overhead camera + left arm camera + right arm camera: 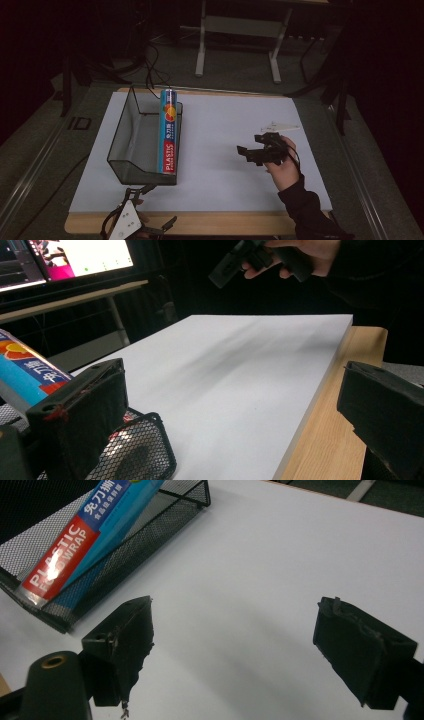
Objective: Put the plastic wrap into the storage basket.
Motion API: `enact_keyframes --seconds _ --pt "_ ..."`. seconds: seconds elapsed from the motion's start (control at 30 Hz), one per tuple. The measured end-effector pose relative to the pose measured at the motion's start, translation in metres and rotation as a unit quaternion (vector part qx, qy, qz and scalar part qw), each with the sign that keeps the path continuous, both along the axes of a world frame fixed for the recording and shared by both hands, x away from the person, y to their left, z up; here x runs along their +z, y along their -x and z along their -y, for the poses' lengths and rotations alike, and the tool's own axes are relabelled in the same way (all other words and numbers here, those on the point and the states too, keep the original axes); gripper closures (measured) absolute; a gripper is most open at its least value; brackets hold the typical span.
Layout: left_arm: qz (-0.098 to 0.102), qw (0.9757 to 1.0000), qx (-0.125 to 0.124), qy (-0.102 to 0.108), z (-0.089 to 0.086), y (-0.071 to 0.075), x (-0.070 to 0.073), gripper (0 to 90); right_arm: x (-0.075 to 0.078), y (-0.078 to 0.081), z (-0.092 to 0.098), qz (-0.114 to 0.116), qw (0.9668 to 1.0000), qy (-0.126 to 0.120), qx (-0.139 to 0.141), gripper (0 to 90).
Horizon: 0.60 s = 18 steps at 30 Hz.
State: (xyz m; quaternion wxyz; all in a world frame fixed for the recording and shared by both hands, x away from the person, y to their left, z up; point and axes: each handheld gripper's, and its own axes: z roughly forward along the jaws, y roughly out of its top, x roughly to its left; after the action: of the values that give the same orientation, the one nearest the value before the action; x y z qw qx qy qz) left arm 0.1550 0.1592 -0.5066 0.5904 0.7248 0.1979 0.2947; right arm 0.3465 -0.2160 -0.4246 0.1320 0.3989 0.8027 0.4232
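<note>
White board [220, 150] covers the wooden table, and on its left side sits the black wire-mesh basket [131, 150] with the long blue and red plastic wrap box [169, 131] leaning along its right wall. I judge the placing done. My right gripper [261, 149] hangs spread and empty over bare board; my left gripper [145, 210] rests spread, empty, by the basket's near corner.
</note>
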Motion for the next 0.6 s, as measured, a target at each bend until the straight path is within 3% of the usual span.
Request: enact_keyframes --seconds 0.13,0.6 --pt "0.0 1.0 0.0 -0.001 0.0 0.0 0.0 0.5 -0.003 0.01 0.009 0.021 0.9997 -0.003 -0.009 16.5" --pt "0.0 1.0 0.0 0.0 0.0 0.0 0.0 0.5 -0.021 0.035 0.032 0.003 1.0 -0.003 -0.008 16.5"
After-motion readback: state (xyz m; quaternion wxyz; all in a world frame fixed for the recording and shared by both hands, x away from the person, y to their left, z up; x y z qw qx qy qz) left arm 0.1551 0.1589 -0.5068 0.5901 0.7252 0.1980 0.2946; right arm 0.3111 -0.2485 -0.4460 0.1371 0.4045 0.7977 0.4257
